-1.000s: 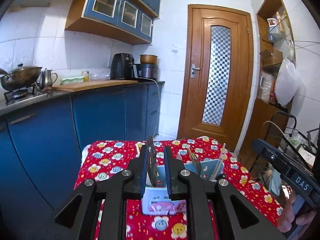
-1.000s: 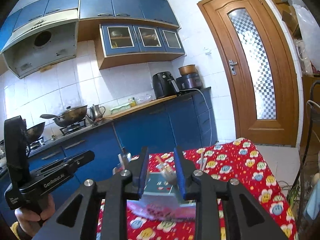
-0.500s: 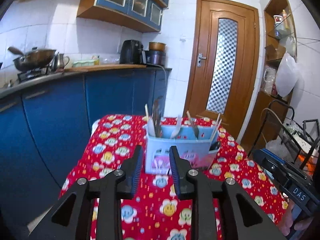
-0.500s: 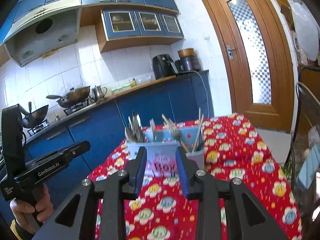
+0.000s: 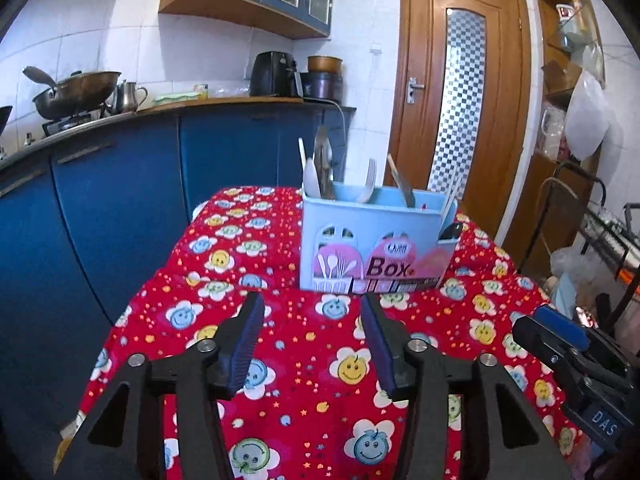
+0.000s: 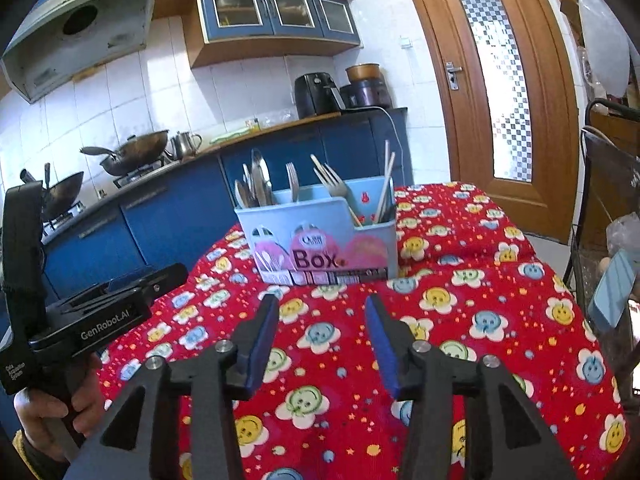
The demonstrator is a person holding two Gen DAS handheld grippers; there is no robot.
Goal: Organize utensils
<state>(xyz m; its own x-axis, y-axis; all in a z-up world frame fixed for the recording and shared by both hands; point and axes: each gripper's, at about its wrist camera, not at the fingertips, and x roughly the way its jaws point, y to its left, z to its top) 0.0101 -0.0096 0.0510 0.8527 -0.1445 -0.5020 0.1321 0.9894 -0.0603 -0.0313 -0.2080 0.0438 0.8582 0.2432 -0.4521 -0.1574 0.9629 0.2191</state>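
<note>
Upright blue utensil box holds forks, spoons.

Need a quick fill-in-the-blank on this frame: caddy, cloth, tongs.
1. The blue utensil caddy stands on a red ____ tablecloth.
2. The big word printed on the caddy's front is ____.
3. Between the left tongs and between the right tongs there is ____ but cloth.
4. The spoons stand at the caddy's ____ end in both views.

Answers: flower-patterned; Box; nothing; left

Table in red smiley-flower cloth, blue utensil box upright on it
</note>
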